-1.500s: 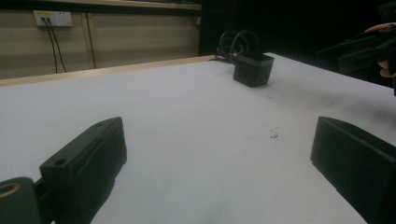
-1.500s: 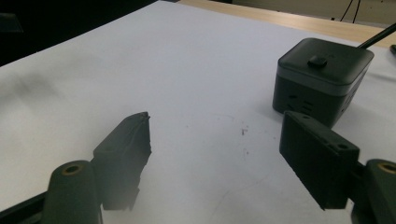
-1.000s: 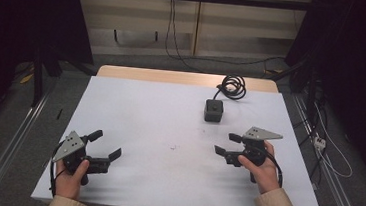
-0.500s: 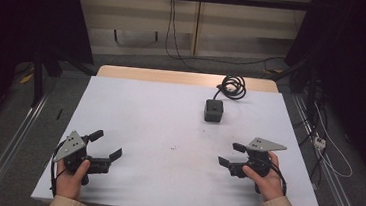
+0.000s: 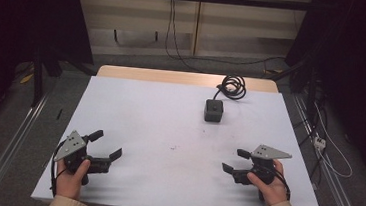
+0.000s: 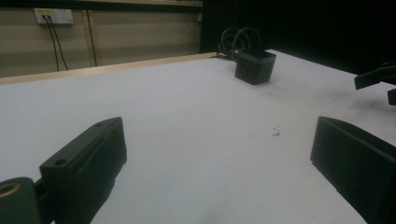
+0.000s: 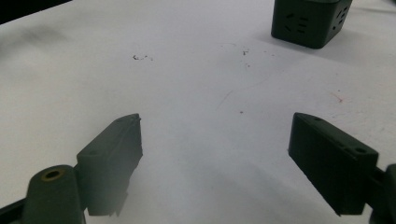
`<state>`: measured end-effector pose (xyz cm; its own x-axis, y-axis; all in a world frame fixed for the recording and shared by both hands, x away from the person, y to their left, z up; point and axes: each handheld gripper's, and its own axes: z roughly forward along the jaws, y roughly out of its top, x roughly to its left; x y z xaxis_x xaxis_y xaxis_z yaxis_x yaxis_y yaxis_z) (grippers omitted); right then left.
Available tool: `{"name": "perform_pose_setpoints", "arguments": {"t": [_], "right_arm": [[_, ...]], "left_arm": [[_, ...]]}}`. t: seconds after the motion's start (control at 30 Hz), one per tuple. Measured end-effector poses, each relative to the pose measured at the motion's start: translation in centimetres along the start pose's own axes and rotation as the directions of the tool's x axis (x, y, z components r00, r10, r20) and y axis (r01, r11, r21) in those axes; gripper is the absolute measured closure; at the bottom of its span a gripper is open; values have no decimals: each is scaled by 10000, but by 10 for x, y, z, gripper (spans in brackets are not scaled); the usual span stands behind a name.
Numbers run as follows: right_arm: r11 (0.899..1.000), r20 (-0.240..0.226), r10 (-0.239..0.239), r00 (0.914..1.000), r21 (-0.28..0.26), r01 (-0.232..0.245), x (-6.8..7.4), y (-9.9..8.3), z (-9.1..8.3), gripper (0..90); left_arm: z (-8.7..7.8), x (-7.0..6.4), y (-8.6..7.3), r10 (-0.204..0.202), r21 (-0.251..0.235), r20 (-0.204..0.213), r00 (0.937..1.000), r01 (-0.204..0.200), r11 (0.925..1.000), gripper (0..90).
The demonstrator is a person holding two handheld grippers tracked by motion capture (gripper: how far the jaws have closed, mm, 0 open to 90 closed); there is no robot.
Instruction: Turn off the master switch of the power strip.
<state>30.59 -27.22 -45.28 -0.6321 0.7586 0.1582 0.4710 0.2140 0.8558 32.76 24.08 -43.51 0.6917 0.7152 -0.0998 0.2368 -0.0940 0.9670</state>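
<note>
A black cube power socket (image 5: 213, 110) stands on the white table (image 5: 160, 116) right of centre, and its coiled black cable (image 5: 232, 86) lies behind it at the far edge. My left gripper (image 5: 106, 144) rests near the front left corner, held by a hand, open, with nothing between its jaws. My right gripper (image 5: 234, 160) sits near the front right, also open and empty, pointing left. In the left gripper view the open left gripper (image 6: 218, 135) faces bare table, with the cube (image 6: 254, 66) far ahead. The right gripper (image 7: 215, 130) is open over bare table, the cube (image 7: 310, 18) at the upper right.
Small dark specks (image 5: 172, 146) mark the table's middle. A wooden strip (image 5: 173, 77) edges the far side. Metal rails (image 5: 12, 138) run along the floor on both sides, and a white power strip (image 5: 319, 141) with cables lies on the floor at the right.
My right gripper has drawn back toward the front edge and slightly right, lowering to the table. The left gripper and the cube have stayed put.
</note>
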Motion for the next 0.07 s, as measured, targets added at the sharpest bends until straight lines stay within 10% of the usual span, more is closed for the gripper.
{"name": "perform_pose_setpoints", "arguments": {"t": [0.07], "right_arm": [[10000, 43, 6, 10000, -6, -6, 0, -1, 0, 170]], "left_arm": [[0, 0, 0, 2, 17, -18, 10000, -2, 10000, 33]]}}
